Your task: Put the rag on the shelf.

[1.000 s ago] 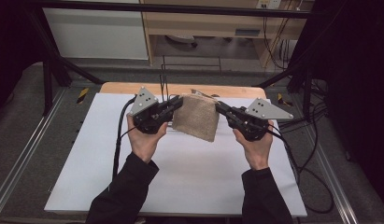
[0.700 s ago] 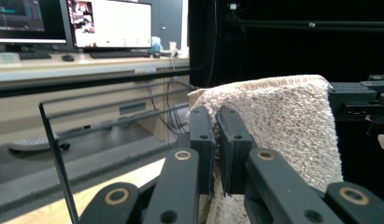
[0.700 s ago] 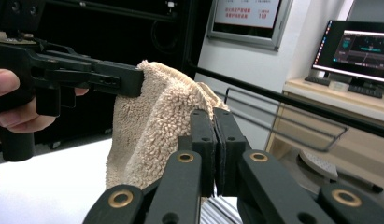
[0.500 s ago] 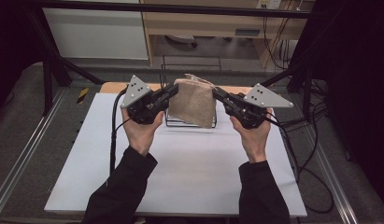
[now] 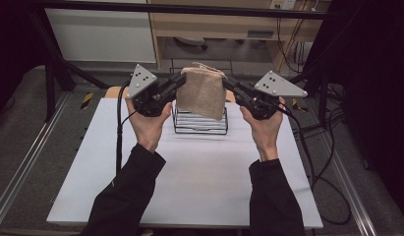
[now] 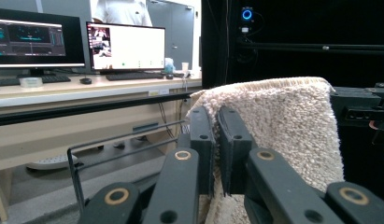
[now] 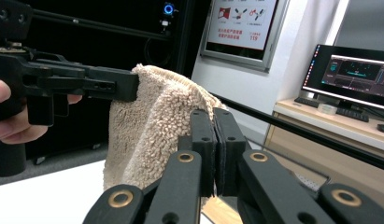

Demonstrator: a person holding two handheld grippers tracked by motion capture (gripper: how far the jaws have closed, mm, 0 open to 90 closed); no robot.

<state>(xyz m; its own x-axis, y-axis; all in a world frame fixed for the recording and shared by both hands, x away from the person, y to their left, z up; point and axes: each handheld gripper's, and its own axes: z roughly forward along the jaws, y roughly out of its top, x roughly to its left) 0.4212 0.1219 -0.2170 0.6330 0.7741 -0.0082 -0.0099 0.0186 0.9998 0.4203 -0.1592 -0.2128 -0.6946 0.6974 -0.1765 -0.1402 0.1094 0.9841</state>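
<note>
While each gripper clamps the towel, it partly hides the wire rack.

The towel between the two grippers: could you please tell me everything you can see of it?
The towel is a beige, looped terry cloth, apparently folded, with a ribbed hem along its top edge. It hangs in the air, stretched between its two upper corners: the left gripper is shut on one corner and the right gripper on the other. Its lower part droops freely in front of a black wire rack standing on the white table. Whether it touches the rack cannot be told.
</note>
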